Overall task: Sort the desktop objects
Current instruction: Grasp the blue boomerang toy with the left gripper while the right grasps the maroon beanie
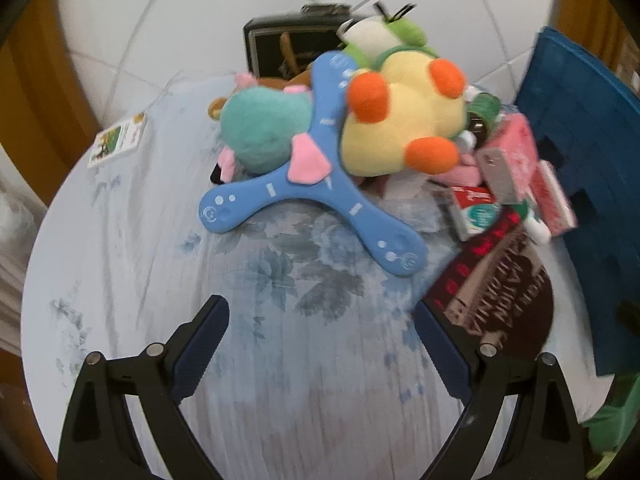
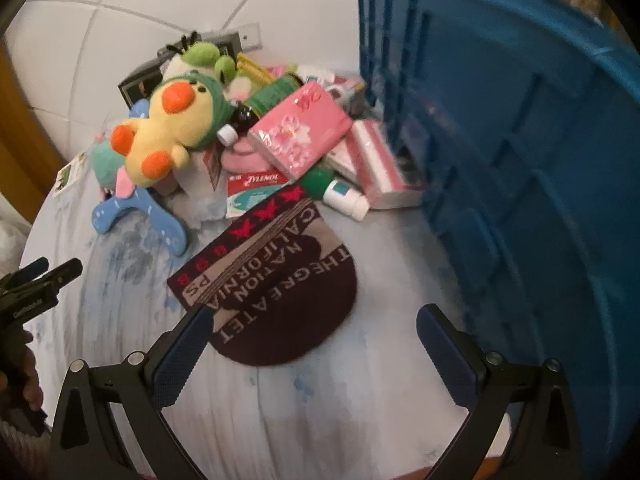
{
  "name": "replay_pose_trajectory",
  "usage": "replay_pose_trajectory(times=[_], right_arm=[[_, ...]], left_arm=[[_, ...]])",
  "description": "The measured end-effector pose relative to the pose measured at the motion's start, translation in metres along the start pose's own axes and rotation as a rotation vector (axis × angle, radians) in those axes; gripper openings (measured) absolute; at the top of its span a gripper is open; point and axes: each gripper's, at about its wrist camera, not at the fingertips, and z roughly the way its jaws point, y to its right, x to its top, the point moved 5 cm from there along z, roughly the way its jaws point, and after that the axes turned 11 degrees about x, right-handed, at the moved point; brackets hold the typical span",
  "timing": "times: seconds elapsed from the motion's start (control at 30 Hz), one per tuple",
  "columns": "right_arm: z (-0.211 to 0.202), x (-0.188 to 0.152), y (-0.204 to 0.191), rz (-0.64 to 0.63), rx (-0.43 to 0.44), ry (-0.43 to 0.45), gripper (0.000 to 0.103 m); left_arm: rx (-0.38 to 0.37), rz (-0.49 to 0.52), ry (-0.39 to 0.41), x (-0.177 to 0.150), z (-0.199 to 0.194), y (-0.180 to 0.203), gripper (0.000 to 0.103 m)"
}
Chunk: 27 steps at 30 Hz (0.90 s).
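left: my left gripper gapes wide, empty, over bare tablecloth | right: my right gripper spread wide, nothing gripped, beanie lying flat under it | pile: duck toy atop blue boomerang, tissue pack beside blue crate

A home is showing here: plush toys and tissue packs are lying on a floral-clothed surface over tiled floor.
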Motion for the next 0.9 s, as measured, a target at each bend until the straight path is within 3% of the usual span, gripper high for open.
replay_pose_trajectory(times=[0.3,0.47,0.57,0.63,0.67,0.73,0.77,0.9], right_arm=[[0.073,0.028,0.010,0.028,0.029,-0.104,0.103],[0.109,0.046,0.021,0.114,0.013,-0.117,0.103],[0.125,0.056,0.027,0.104,0.016,-0.125,0.103],[0.134,0.061,0.030,0.109,0.021,-0.133,0.103],[0.139,0.064,0.032,0.112,0.022,-0.136,0.103],[0.147,0.066,0.035,0.117,0.019,-0.148,0.103],[0.151,0.065,0.036,0.118,0.021,-0.158,0.103],[0.162,0.055,0.040,0.135,0.046,-0.205,0.103]], left_arm=[[-0.005,-0.105,-0.037,0.046,0.070,0.011,0.095],[-0.024,-0.150,-0.070,0.062,0.111,0.025,0.095],[-0.006,-0.144,-0.078,0.067,0.131,0.035,0.093],[-0.026,-0.116,-0.084,0.068,0.143,0.041,0.076],[-0.053,-0.112,-0.090,0.068,0.145,0.042,0.074],[-0.094,-0.113,-0.087,0.067,0.141,0.038,0.057],[-0.100,-0.102,-0.085,0.066,0.138,0.036,0.053],[-0.064,-0.036,-0.088,0.053,0.124,0.019,0.029]])
